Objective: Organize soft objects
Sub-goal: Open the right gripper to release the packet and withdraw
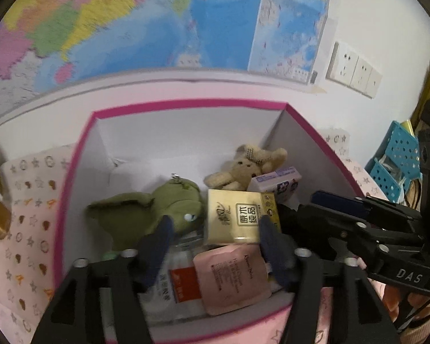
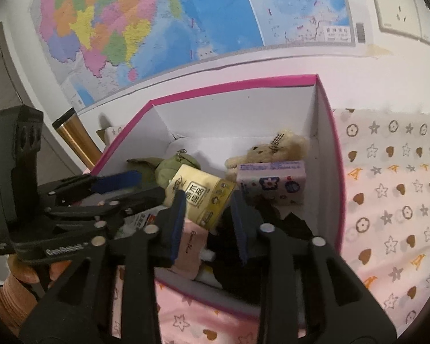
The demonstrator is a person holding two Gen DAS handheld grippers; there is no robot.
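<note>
Left gripper [image 1: 215, 246] jaws spread wide over the near part of a pink-rimmed box [image 1: 186, 104], pinching nothing; a pink sachet [image 1: 232, 278] lies between and below them. Right gripper [image 2: 209, 220] jaws partly spread, nothing pinched, above a dark item too dim to identify. Already in the box: a green plush toy [image 1: 157, 206] at left, a beige teddy bear [image 1: 243, 169] in the far right corner, a yellow tissue pack [image 1: 238, 218] at centre and a floral tissue pack [image 2: 272, 183] at right. The patterned cloth [image 2: 387, 189] shows nothing left out; sorting appears nearly complete.
</note>
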